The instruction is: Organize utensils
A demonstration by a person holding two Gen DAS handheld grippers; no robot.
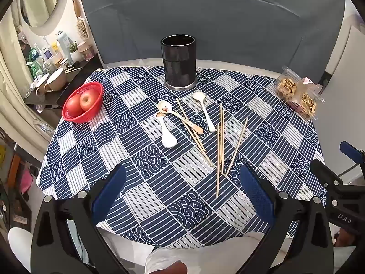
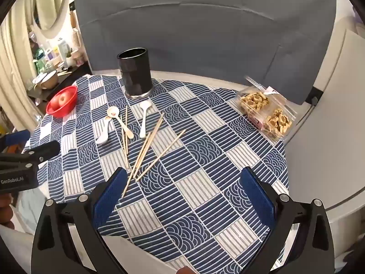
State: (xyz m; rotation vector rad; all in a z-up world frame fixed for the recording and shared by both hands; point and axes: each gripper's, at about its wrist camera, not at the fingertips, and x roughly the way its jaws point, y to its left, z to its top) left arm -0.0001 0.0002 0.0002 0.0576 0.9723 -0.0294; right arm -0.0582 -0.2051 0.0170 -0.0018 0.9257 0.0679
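The left gripper (image 1: 182, 194) and right gripper (image 2: 184, 194) are hovering over the tablecloth (image 1: 159, 194), jaws spread wide and holding nothing. Chopsticks (image 1: 220, 141) and spoons (image 1: 167, 127) are lying scattered mid-table, before the upright black holder (image 1: 178, 62).

Bare tablecloth (image 1: 182, 194) lies open ahead of the scattered chopsticks (image 1: 220, 141) and spoons (image 1: 167, 134). The black holder (image 1: 179, 62) stands behind them, the red basket (image 1: 83, 102) and snack box (image 1: 296, 96) at either side.
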